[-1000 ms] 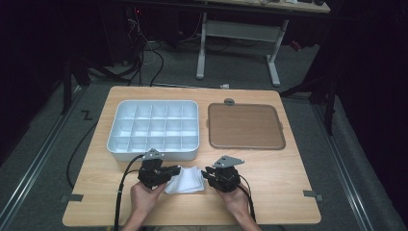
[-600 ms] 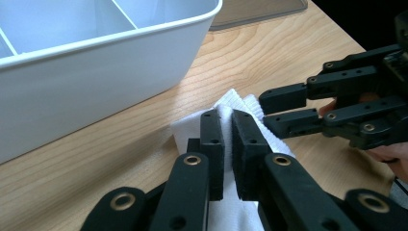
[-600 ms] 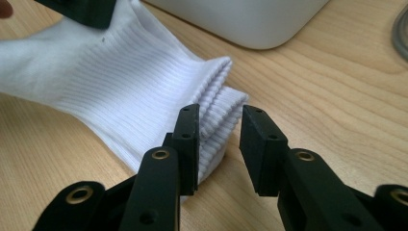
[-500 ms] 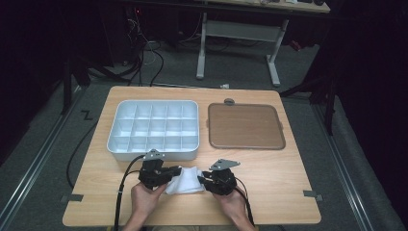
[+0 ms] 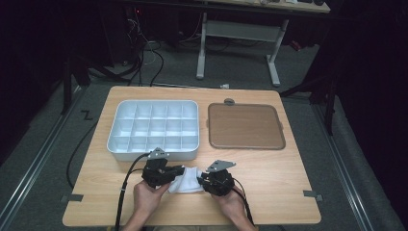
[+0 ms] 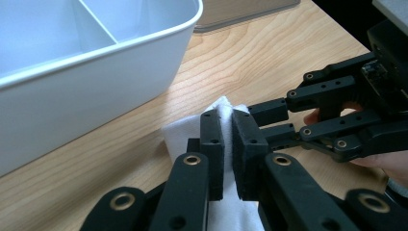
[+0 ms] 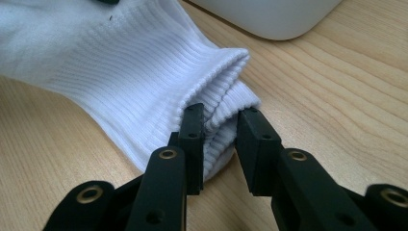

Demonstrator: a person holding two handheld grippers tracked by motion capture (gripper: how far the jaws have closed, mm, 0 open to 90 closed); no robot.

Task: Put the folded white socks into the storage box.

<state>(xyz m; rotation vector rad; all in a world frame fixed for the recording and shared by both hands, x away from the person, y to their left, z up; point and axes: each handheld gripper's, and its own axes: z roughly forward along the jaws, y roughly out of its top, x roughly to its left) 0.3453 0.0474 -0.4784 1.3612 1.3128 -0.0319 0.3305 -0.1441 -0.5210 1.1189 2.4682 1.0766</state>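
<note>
From the high view, a white sock (image 5: 186,179) lies at the table's (image 5: 269,168) six o'clock edge, just below the compartment tray (image 5: 155,131), stretched between both grippers.

In the left gripper view, the left gripper (image 6: 228,126) is clamped on the sock's fabric, apparently anchoring it.

In the right gripper view, the right gripper (image 7: 221,126) straddles the ribbed cuff (image 7: 219,82), jaws partly apart, one inside the opening, probably to spread it.
</note>
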